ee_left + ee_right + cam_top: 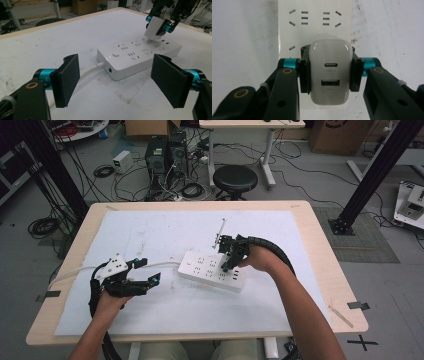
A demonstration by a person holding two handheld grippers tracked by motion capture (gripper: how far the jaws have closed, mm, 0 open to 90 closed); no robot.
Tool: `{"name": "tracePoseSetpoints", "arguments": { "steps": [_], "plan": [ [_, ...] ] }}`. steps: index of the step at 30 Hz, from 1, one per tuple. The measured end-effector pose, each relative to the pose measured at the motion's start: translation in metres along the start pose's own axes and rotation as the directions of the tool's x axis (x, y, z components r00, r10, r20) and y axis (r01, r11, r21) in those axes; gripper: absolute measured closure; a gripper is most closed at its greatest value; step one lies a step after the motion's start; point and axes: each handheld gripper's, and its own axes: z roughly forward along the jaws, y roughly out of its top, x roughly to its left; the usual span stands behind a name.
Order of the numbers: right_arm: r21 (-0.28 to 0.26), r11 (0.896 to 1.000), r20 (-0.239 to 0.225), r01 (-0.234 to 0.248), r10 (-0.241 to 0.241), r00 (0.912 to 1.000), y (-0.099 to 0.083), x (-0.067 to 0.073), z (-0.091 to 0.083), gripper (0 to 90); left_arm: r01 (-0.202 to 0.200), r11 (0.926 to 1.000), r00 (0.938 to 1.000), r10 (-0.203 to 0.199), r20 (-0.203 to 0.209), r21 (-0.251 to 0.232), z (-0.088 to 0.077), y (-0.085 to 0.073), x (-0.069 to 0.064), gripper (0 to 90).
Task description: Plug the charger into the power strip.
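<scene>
Left tool [145,272]: rests low over the white sheet [150,315] on the surface [320,245], toward its near-left part. Jaws stand apart with nothing between them; in the left gripper view the two black pads [67,80] frame open sheet and the near end of the power strip. Grey three-cornered plate on top of this tool, cable trailing back past the person's left hand [107,302].

Power strip [210,270]: white, lies flat on the sheet near the middle of the surface, long axis slanting from mid-left toward the near-right. Its white cord [160,265] leaves the left end and runs toward the left edge of the surface, passing just beside the left tool. The left gripper view shows a small square button [115,54] on top near the cord end and a round port on the end face.

Right tool [231,257]: pointing down over the right half of the strip, jaws clamped on a white charger [330,75], one pad on each side. Charger face shows a USB-C port above a USB-A port. In the left gripper view its prongs meet a socket on the strip's top; how deep they sit I cannot tell.
</scene>
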Motion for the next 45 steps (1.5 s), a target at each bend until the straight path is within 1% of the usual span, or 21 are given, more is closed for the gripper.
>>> {"name": "tracePoseSetpoints", "arguments": {
  "steps": [1, 4, 6, 10, 11, 12, 16, 18, 19, 20, 21, 23, 25, 29, 30, 33, 35, 38, 40, 41, 45],
  "plan": [
    [0.010, 1.000, -0.004, -0.012, 0.012, 0.9999, 0.001, 0.000, 0.000, 63.4, 0.001, 1.0000, 1.0000, -0.001, 0.001, 0.001, 0.000, 0.000, 0.000, 23.2],
    [0.037, 0.999, -0.006, -0.010, 0.011, 0.9999, 0.006, 0.000, 0.000, 63.4, 0.007, 1.0000, 1.0000, -0.007, 0.003, -0.002, 0.001, -0.001, 0.001, 23.2],
    [0.054, 0.998, 0.000, 0.007, -0.007, 1.0000, 0.009, 0.000, 0.001, 63.4, 0.007, 1.0000, 1.0000, -0.007, 0.002, -0.003, 0.001, -0.001, 0.001, 23.2],
    [0.053, 0.999, 0.000, -0.006, 0.006, 1.0000, 0.012, 0.000, 0.003, 63.4, 0.009, 0.9999, 1.0000, -0.009, 0.003, -0.007, 0.000, -0.001, 0.001, 23.3],
    [0.060, 0.998, 0.009, 0.005, -0.006, 0.9999, 0.012, 0.000, 0.002, 63.4, 0.010, 0.9999, 0.9999, -0.010, 0.003, -0.008, 0.000, -0.001, 0.001, 23.2],
    [0.063, 0.998, 0.012, -0.005, 0.004, 0.9999, 0.013, 0.002, 0.002, 63.4, 0.010, 0.9999, 0.9999, -0.010, 0.003, -0.005, 0.000, -0.002, 0.001, 23.2],
    [0.066, 0.998, 0.019, 0.007, -0.008, 0.9998, 0.013, 0.002, 0.002, 63.5, 0.014, 0.9999, 0.9999, -0.014, 0.005, -0.005, 0.001, -0.003, 0.000, 23.2],
    [0.074, 0.997, 0.038, 0.011, -0.014, 0.9992, 0.015, 0.005, 0.003, 63.3, 0.011, 0.9999, 0.9999, -0.011, 0.007, -0.008, 0.001, -0.003, 0.000, 23.2],
    [0.101, 0.995, 0.041, 0.011, -0.015, 0.9990, 0.015, 0.006, 0.009, 63.4, 0.015, 0.9999, 0.9999, -0.015, 0.008, -0.009, 0.001, -0.003, 0.000, 23.2],
    [0.101, 0.995, 0.045, 0.006, -0.010, 0.9989, 0.017, 0.007, 0.011, 63.4, 0.016, 0.9998, 0.9998, -0.016, 0.008, -0.009, 0.001, -0.002, 0.000, 23.2],
    [0.106, 0.994, 0.044, 0.009, -0.013, 0.9990, 0.017, 0.006, 0.011, 63.4, 0.021, 0.9997, 0.9998, -0.021, 0.007, -0.016, 0.000, -0.003, -0.001, 23.2],
    [0.091, 0.996, 0.025, -0.009, 0.007, 0.9997, 0.014, 0.003, 0.011, 63.4, 0.020, 0.9997, 0.9998, -0.020, 0.005, -0.014, 0.000, -0.003, 0.000, 23.3],
    [0.095, 0.995, 0.015, -0.012, 0.010, 0.9998, 0.015, 0.002, 0.011, 63.4, 0.026, 0.9996, 0.9997, -0.026, 0.007, -0.015, 0.001, -0.003, 0.001, 23.2],
    [0.092, 0.996, 0.011, -0.009, 0.008, 0.9999, 0.014, 0.001, 0.011, 63.5, 0.024, 0.9996, 0.9997, -0.023, 0.012, -0.017, 0.003, -0.002, 0.000, 23.2],
    [0.097, 0.995, 0.015, -0.015, 0.014, 0.9998, 0.015, 0.002, 0.011, 63.5, 0.029, 0.9994, 0.9995, -0.029, 0.013, -0.019, 0.003, -0.002, 0.000, 23.2],
    [0.108, 0.994, 0.013, -0.010, 0.009, 0.9999, 0.016, 0.000, 0.011, 63.6, 0.024, 0.9995, 0.9996, -0.024, 0.016, -0.018, 0.004, -0.002, 0.000, 23.2],
    [0.109, 0.994, 0.012, -0.018, 0.017, 0.9998, 0.016, 0.001, 0.012, 63.6, 0.031, 0.9993, 0.9994, -0.030, 0.017, -0.021, 0.005, -0.003, -0.001, 23.2],
    [0.116, 0.993, 0.016, -0.011, 0.009, 0.9998, 0.017, 0.001, 0.013, 63.7, 0.035, 0.9991, 0.9993, -0.035, 0.017, -0.022, 0.006, -0.002, 0.000, 23.2],
    [0.119, 0.993, 0.021, -0.022, 0.020, 0.9996, 0.019, 0.003, 0.014, 63.7, 0.032, 0.9992, 0.9993, -0.032, 0.020, -0.022, 0.007, -0.002, -0.001, 23.2],
    [0.125, 0.992, 0.024, -0.014, 0.011, 0.9997, 0.020, 0.003, 0.016, 63.7, 0.031, 0.9993, 0.9993, -0.030, 0.020, -0.023, 0.008, -0.002, -0.001, 23.2],
    [0.121, 0.992, -0.002, -0.029, 0.030, 0.9996, 0.019, -0.001, 0.017, 63.6, 0.026, 0.9995, 0.9995, -0.026, 0.020, -0.019, 0.007, -0.002, -0.003, 23.2]
  ]
}}
